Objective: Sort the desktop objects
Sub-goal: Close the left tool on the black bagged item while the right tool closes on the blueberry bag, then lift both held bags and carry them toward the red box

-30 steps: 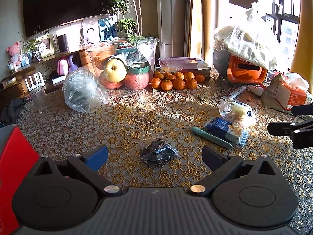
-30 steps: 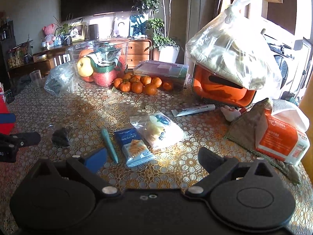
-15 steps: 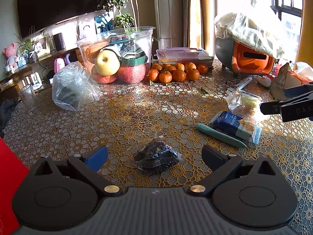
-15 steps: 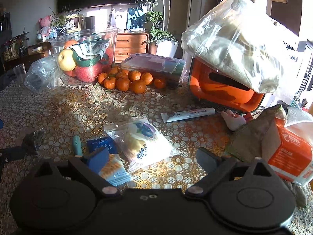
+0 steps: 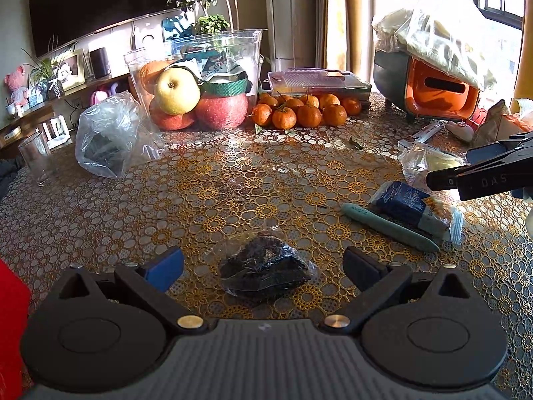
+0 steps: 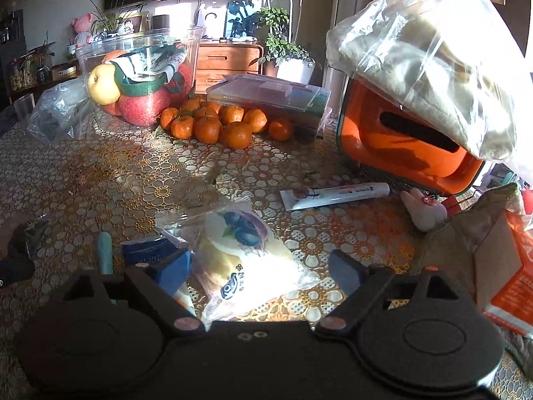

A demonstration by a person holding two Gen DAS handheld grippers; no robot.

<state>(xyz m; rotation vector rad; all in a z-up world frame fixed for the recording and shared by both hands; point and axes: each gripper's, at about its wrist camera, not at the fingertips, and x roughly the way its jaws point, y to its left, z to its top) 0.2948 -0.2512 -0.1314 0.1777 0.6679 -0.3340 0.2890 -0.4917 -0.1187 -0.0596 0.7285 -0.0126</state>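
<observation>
Now the left claw [image 5: 263, 263] gapes around a dark bag [image 5: 265, 271]; the right claw [image 6: 260, 268], closing, straddles a soft, crinkly bun pack [image 6: 246, 260] on the desk [image 6: 133, 173]. Pinch mid-pack.

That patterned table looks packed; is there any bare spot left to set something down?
Yes: the middle, between the crumpled clear bag, the tangerines and the dark packet. The right is crowded: teal pen, blue packet, bread bag, tube.
</observation>
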